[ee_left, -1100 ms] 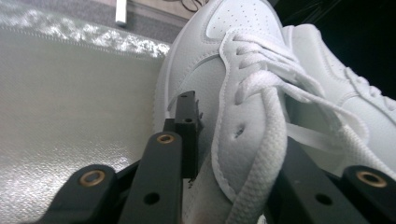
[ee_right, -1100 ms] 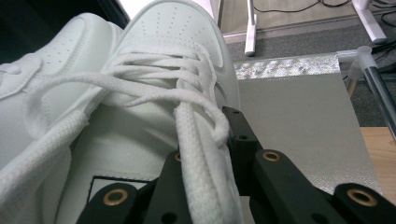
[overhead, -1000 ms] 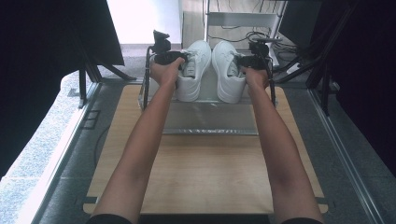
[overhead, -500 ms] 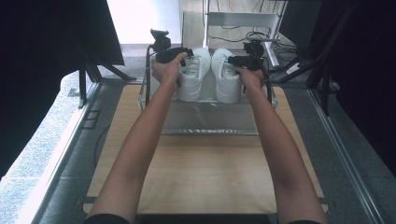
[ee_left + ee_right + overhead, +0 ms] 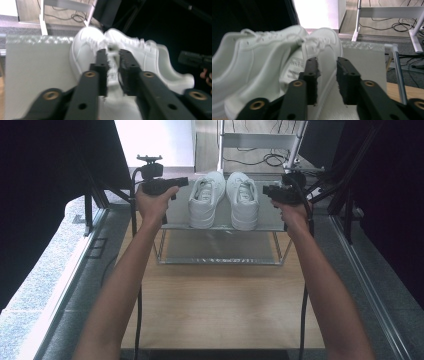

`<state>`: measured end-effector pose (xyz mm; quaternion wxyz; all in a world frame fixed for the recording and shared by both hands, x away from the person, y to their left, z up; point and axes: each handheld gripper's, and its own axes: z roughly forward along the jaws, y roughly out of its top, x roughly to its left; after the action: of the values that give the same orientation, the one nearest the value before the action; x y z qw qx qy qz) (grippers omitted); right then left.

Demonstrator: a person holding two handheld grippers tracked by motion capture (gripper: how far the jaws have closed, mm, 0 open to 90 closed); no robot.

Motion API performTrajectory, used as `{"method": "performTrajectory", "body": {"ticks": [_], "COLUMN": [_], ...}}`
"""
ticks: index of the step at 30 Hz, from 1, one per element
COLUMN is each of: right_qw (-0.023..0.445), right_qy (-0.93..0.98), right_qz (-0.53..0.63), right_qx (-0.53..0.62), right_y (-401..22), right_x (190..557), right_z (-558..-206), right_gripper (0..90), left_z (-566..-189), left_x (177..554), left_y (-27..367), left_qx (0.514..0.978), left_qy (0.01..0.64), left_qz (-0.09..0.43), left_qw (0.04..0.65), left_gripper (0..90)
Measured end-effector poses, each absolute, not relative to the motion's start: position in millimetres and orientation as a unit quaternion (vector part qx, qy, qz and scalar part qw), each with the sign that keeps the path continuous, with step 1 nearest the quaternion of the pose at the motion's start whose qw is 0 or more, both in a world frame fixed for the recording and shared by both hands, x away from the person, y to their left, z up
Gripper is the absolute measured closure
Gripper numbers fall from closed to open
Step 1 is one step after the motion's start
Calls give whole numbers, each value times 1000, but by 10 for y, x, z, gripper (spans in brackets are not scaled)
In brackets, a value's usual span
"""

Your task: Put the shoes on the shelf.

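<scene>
White shoes, two, side by side; two tools, jaws slightly apart, empty.

The high view looks forward and down over the worktop toward the white shoes. Each gripper view looks close along its own jaws, from opposite sides of the shoes, which all three views share.

Daylight floods in beyond the fingertips, glaring off the pair of white leather sneakers; dark flanks either side; left gripper view smeared with motion blur
</scene>
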<state>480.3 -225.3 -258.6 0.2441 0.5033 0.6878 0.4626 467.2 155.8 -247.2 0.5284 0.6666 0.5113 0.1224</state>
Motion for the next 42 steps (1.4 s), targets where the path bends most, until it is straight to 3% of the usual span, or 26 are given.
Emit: {"method": "performTrajectory", "body": {"ticks": [1,4,14,28,39,42], "right_qw": [244,245,227,218,198,208], "right_qy": [688,704,728,723,716,722], "right_qz": [463,445,426,427,442,434], "right_qx": [503,496,487,498,502,496], "right_y": [-2253,-2284,-2173,-2125,-2057,-1966], "right_x": [4803,4719,4730,4770,4772,4753], "right_z": [-2586,-2748,-3111,-3199,-3206,-3218], "right_gripper": [763,874,892,898,898,899], "left_z": [-2472,-2682,-3212,-3240,-3273,-3257], "left_x": [4672,4608,4610,4574,4612,4583], "left_y": [1558,1582,1552,1448,1289,1179], "left_qx": [667,686,713,703,691,701], "left_qy": [511,511,511,518,517,513], "left_qz": [122,132,94,98,63,87], "left_qw": [528,500,471,477,501,489], "left_gripper": [825,864,897,900,900,900]}}
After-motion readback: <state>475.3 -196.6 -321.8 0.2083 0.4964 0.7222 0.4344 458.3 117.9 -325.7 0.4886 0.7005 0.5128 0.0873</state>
